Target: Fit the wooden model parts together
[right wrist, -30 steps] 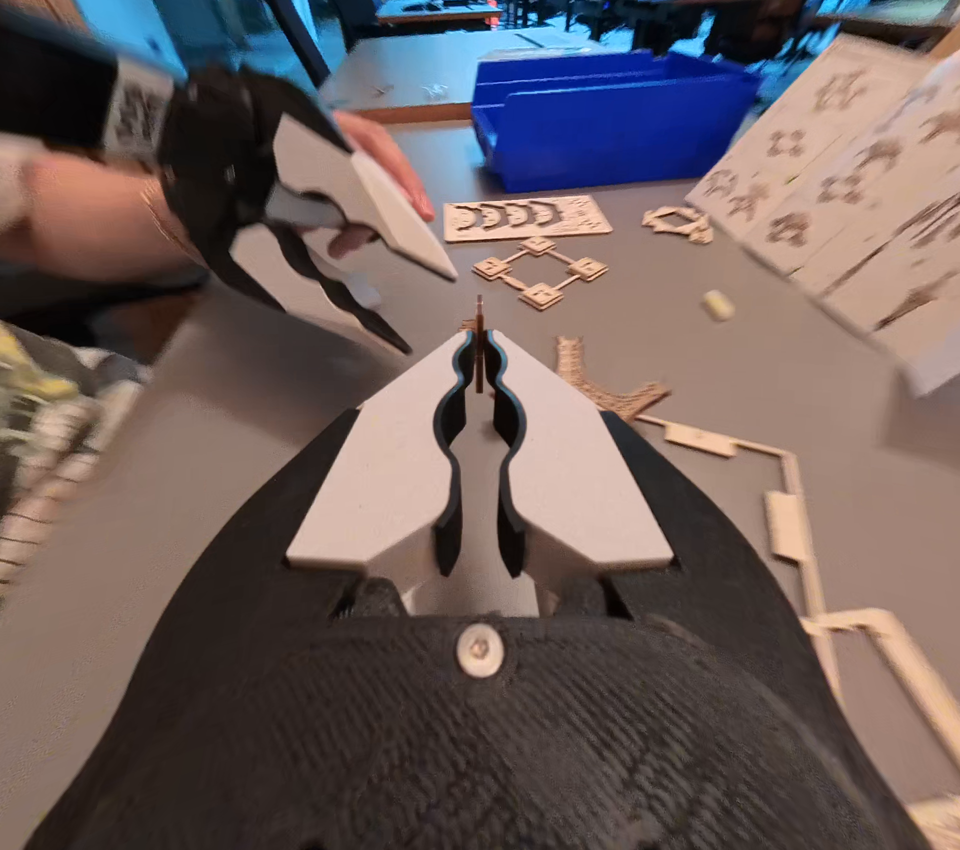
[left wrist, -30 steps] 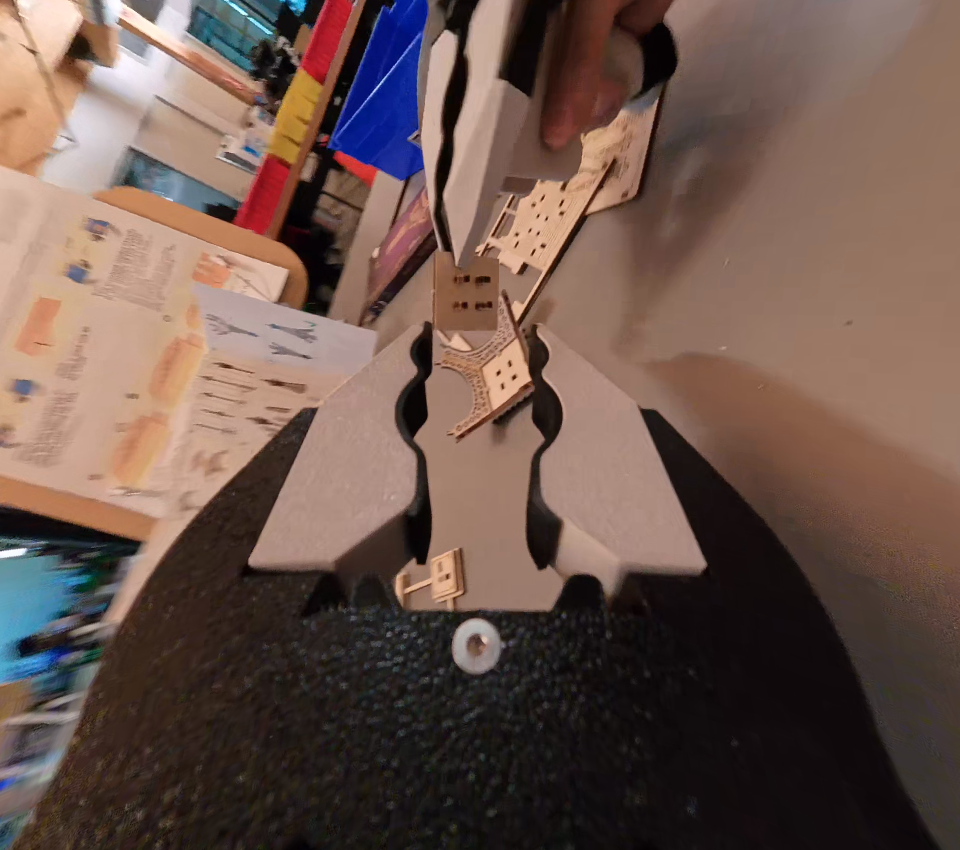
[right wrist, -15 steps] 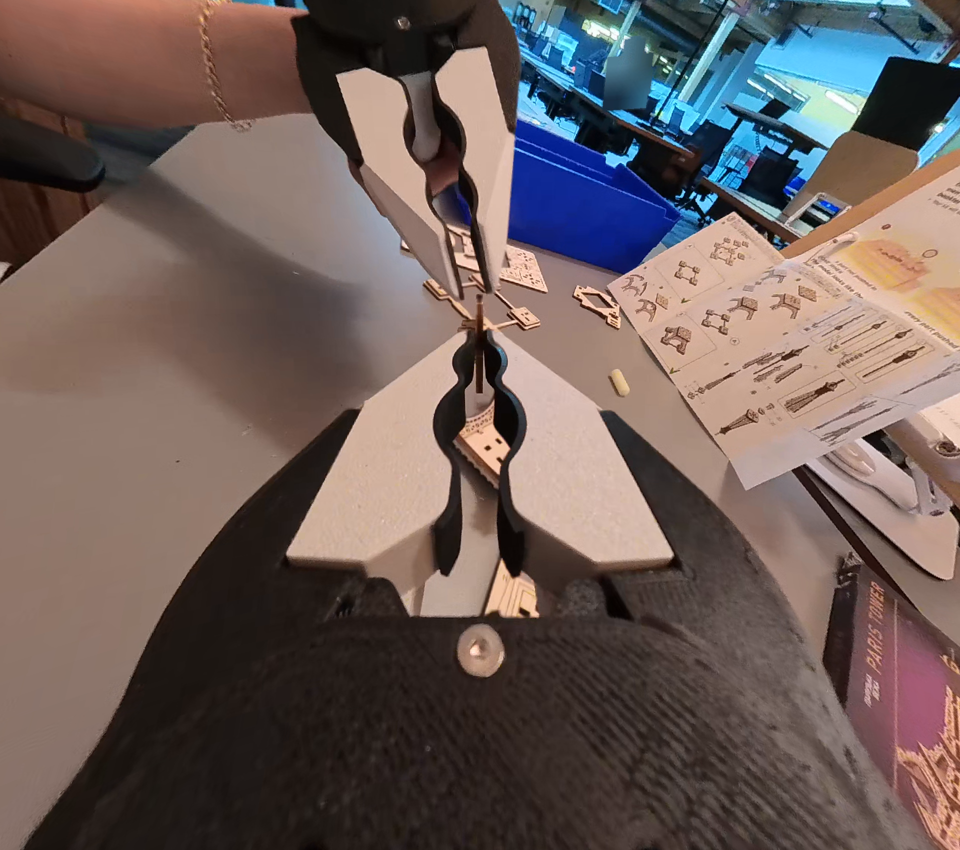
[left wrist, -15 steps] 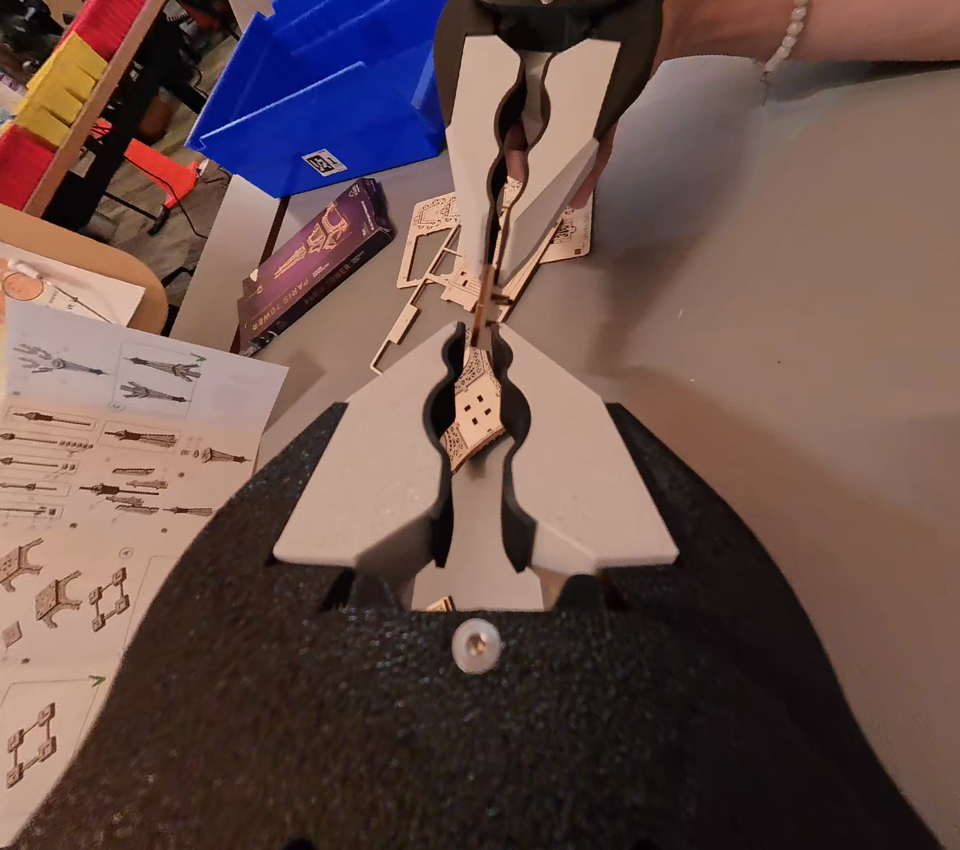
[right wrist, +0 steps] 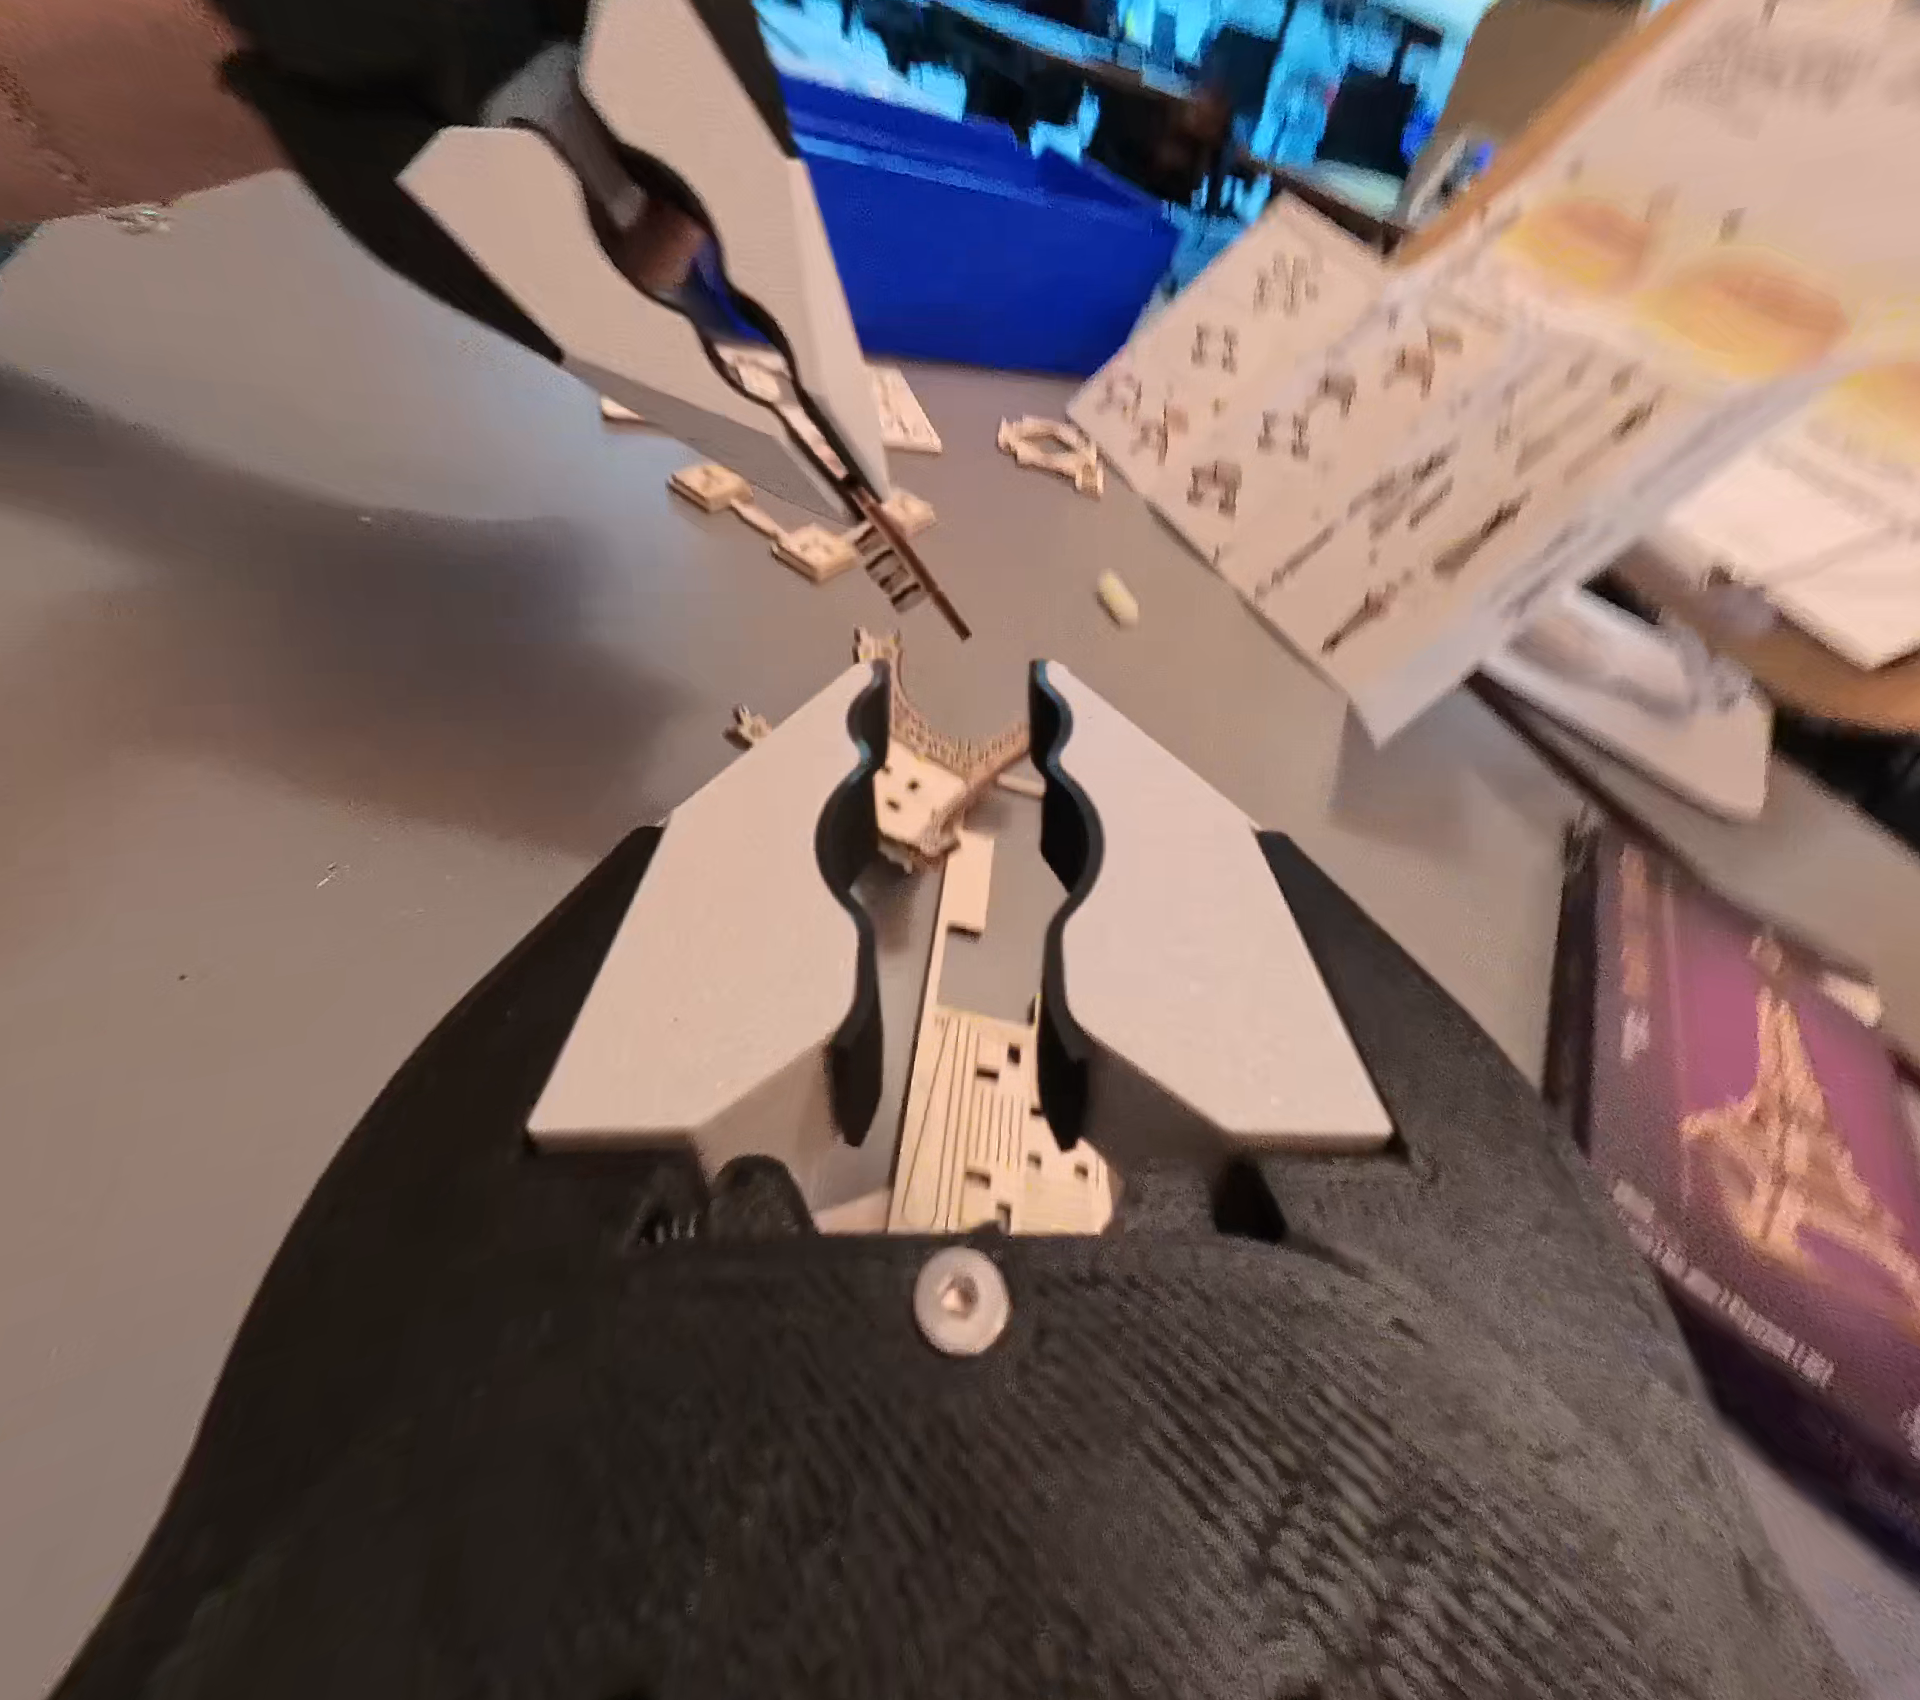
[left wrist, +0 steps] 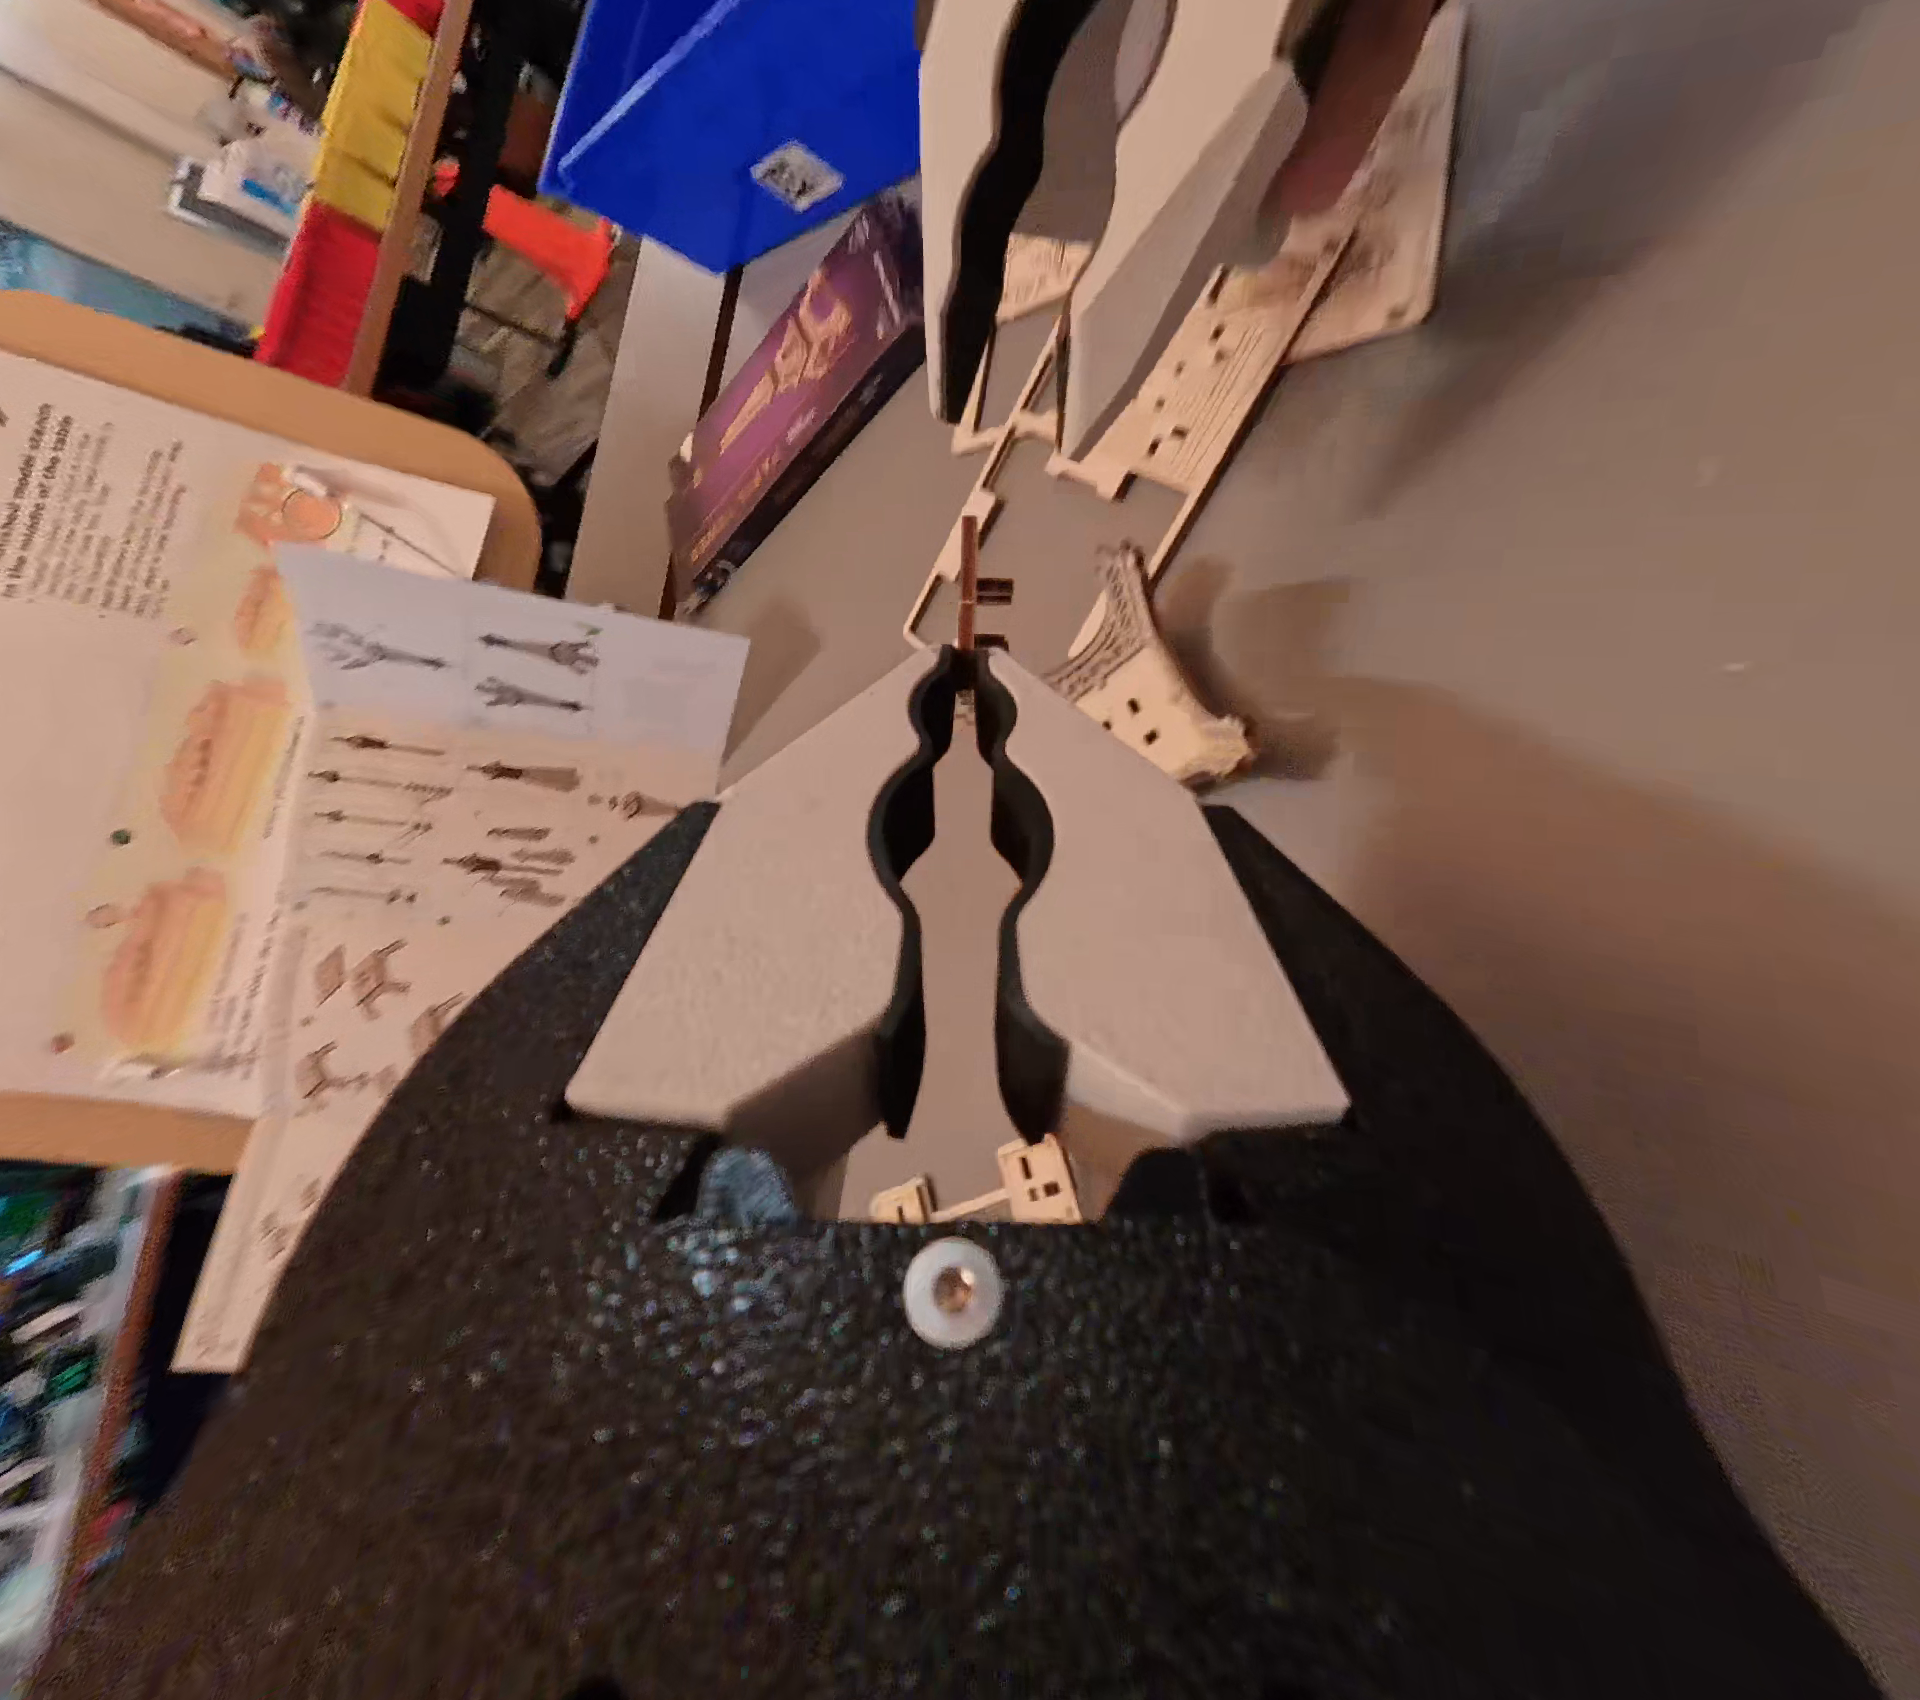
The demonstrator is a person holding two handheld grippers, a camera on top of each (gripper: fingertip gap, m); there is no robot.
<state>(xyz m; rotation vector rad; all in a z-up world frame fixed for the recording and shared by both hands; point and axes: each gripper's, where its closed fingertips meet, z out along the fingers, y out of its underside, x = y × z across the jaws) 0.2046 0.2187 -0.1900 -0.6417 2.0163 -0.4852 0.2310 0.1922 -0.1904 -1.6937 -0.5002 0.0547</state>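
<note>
- The grey table (left wrist: 1621,507) bears the whole kit: a blue bin (left wrist: 748,40) at the far edge, an instruction sheet (left wrist: 447,819) and a purple box (left wrist: 800,393) to the side, and cut-out wooden sheets (left wrist: 1195,403) lying flat.
- The right gripper (right wrist: 951,679) is now released, its jaws standing well apart; half a second ago it pinched a thin piece against the left one's. It hangs empty just above the arched lattice part (right wrist: 935,767), which lies on the table between its fingers.
- The left gripper (left wrist: 966,663) is clenched on the small slotted panel (left wrist: 971,580), held edge-on and upright at its tips, off the table.
- The two wooden parts were together in the grippers; now the lattice part is down and apart from the panel. I judge that the join did not hold, or that the right side is regrasping, so fitting remains to be done.
</note>
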